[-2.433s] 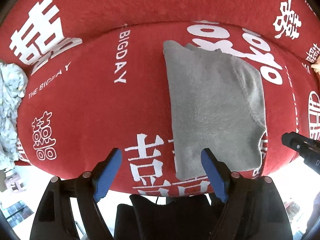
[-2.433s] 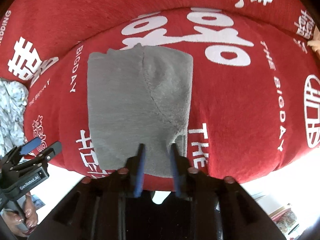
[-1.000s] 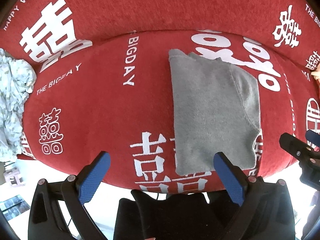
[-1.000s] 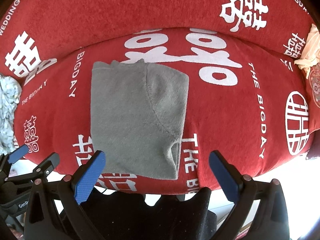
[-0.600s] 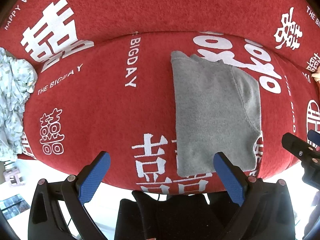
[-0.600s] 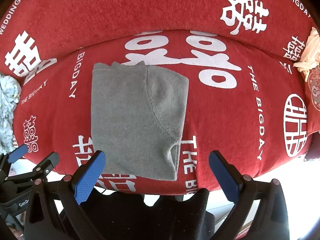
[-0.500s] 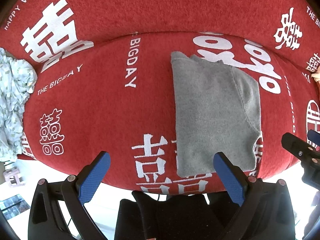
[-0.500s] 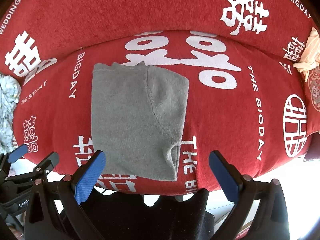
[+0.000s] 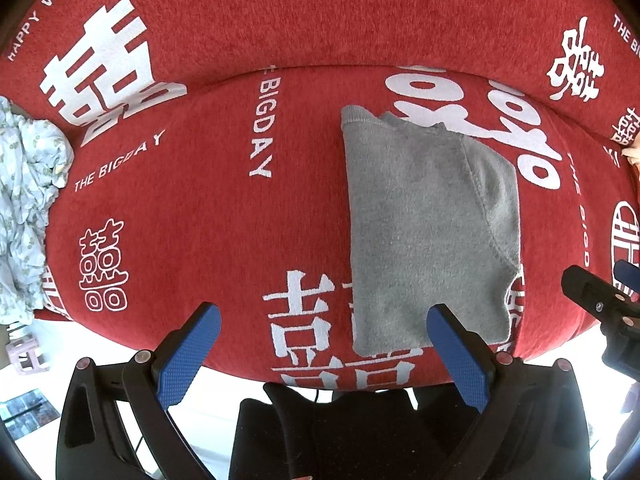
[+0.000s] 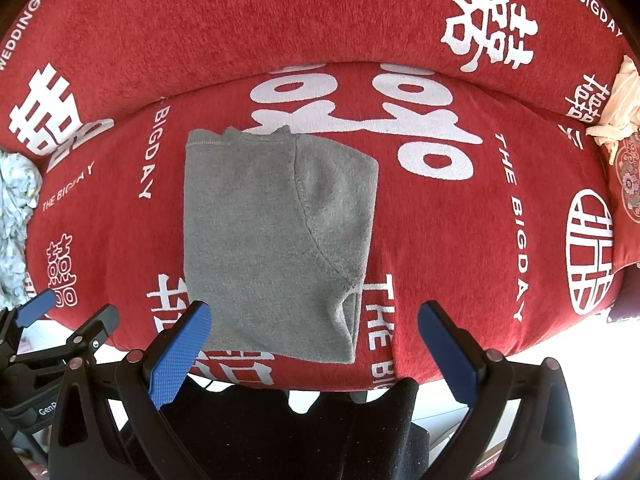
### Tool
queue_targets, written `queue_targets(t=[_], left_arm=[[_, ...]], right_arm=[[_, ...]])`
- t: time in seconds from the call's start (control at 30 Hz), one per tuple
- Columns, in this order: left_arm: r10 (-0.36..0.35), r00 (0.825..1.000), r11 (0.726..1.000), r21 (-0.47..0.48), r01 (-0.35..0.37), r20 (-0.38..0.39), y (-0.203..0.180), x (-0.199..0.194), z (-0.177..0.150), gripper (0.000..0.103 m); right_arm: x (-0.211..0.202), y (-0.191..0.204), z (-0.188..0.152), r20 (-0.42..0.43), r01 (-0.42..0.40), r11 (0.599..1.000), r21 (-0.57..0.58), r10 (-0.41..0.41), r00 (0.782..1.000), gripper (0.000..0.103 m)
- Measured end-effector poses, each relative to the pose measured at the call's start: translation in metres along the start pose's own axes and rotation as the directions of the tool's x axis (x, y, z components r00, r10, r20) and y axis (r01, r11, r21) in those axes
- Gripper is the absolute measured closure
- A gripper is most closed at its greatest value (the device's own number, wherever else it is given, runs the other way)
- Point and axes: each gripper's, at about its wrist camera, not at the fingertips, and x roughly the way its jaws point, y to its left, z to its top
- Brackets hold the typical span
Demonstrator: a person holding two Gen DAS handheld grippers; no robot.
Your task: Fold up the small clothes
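Observation:
A small grey fleece garment [image 10: 276, 240] lies folded into a tall rectangle on the red sofa seat [image 10: 460, 264]; in the left wrist view the same garment [image 9: 428, 232] sits right of centre. My right gripper [image 10: 314, 316] is open, its blue pads spread wide just in front of the garment's near edge, touching nothing. My left gripper [image 9: 323, 320] is open too, with its right pad [image 9: 456, 352] over the garment's near left corner. Each gripper shows at the edge of the other's view.
The red sofa has white printed characters and a backrest [image 9: 320, 12] behind the seat. A pale patterned cloth heap [image 9: 24, 216] lies at the seat's left end. A cream cloth [image 10: 618, 104] and a patterned cushion [image 10: 630, 184] sit at the right end.
The right gripper let go of the garment's near edge, opened wide and drew back. The left gripper opened wider and pulled back a little. Over the last half second nothing moved.

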Motion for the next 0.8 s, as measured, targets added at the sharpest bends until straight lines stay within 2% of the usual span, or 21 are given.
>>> queue_targets(t=[0.8], left_arm=[[0.002, 1.000, 1.000, -0.005, -0.002, -0.001, -0.0012, -0.0018, 0.0030, 0.000]], right_arm=[[-0.0004, 0.0004, 0.0012, 0.000, -0.001, 1.000, -0.004, 0.001, 1.000, 0.000]])
